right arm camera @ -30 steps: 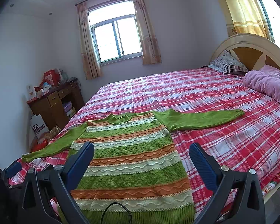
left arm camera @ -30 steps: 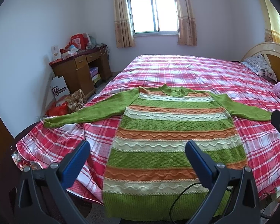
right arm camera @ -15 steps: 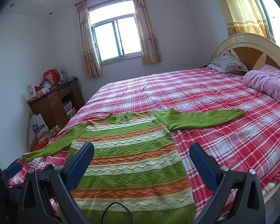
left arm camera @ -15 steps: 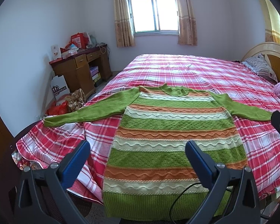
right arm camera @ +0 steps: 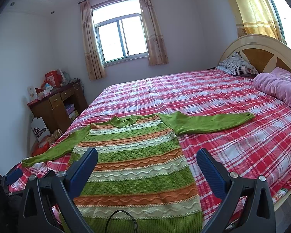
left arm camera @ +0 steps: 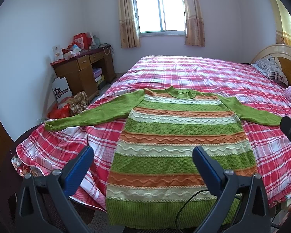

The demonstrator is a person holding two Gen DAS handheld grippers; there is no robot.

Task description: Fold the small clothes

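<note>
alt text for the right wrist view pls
A green, orange and cream striped knit sweater lies flat, sleeves spread, on a red plaid bedspread. The right hand-held gripper hovers open over its lower half, holding nothing. A pink blanket lies near the headboard.

No text can be read with certainty. A white paper bag (left arm camera: 61,89) on the floor beside the wooden desk (left arm camera: 81,71) carries a dark printed logo with a band of letters under it, but they are too small to make out. The red boxes (left arm camera: 80,39) on the tabletop also show print, too blurred to read.
</note>
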